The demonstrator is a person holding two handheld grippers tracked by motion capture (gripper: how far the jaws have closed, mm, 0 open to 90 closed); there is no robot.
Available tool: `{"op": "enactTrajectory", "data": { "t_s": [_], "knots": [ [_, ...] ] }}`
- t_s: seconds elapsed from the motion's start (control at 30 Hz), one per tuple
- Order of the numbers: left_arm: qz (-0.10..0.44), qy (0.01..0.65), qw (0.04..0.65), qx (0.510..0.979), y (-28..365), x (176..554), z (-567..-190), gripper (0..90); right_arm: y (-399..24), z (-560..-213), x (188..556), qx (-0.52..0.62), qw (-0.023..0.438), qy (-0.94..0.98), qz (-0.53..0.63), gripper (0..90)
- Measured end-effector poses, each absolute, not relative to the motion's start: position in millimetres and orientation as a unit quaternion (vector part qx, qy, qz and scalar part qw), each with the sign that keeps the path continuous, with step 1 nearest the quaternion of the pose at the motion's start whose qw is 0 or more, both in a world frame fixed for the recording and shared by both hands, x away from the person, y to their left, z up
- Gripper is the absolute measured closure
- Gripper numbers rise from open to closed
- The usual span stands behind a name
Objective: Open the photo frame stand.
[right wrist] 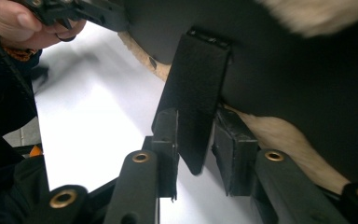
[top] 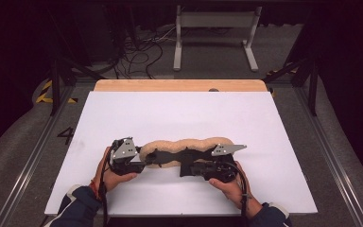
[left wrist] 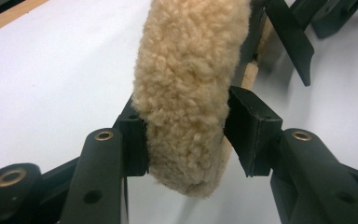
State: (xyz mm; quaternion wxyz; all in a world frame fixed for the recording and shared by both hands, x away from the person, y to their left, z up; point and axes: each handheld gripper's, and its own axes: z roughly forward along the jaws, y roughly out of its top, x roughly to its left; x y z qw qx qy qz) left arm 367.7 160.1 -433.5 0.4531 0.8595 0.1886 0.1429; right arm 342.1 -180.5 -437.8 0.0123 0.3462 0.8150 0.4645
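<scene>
A long cream fleece pad (top: 184, 144) with a black backing lies across the near middle of the white board (top: 179, 109). My left gripper (top: 144, 161) holds its left end. In the left gripper view the pads squeeze the fluffy pad (left wrist: 186, 70) from both sides, the gripper (left wrist: 186, 135) shut on it. My right gripper (top: 185, 166) reaches in from the right. In the right gripper view a black flap (right wrist: 196, 84) of the backing (right wrist: 284, 60) stands between the pads, and the gripper (right wrist: 196, 140) is shut on it.
The board rests on a wooden table whose far edge (top: 179, 85) shows. Beyond it on the floor are a white stand (top: 212, 33) and loose cables (top: 142, 52). The person's other hand (right wrist: 23, 23) appears at the top left of the right gripper view.
</scene>
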Motion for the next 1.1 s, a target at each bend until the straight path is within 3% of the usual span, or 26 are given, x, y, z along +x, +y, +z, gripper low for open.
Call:
{"op": "enactTrajectory", "data": {
  "t_s": [0.07, 0.13, 0.4, 0.53, 0.8, 1.1],
  "knots": [
    [0.144, 0.186, 0.452, 0.860, 160.5, 366.4, -433.4, 54.2, -186.4, -432.6, 336.7, 0.337, 0.033, 0.821, 0.460, 74.9],
    [0.145, 0.184, 0.451, 0.861, 160.4, 365.6, -433.1, 54.5, -193.3, -426.9, 328.7, 0.327, 0.085, 0.834, 0.437, 80.5],
    [0.155, 0.184, 0.444, 0.863, 158.8, 355.0, -433.2, 55.3, -225.5, -436.1, 316.4, 0.378, 0.146, 0.819, 0.407, 90.0],
    [0.154, 0.186, 0.446, 0.862, 159.1, 349.5, -433.5, 55.3, -236.3, -440.6, 314.5, 0.402, 0.150, 0.804, 0.411, 90.0],
    [0.152, 0.181, 0.451, 0.861, 160.2, 342.0, -434.4, 54.7, -261.8, -437.5, 306.5, 0.387, 0.231, 0.796, 0.404, 87.0],
    [0.161, 0.193, 0.452, 0.856, 163.5, 336.7, -434.4, 53.7, -269.9, -435.1, 303.6, 0.380, 0.236, 0.794, 0.412, 81.3]
  ]
}}
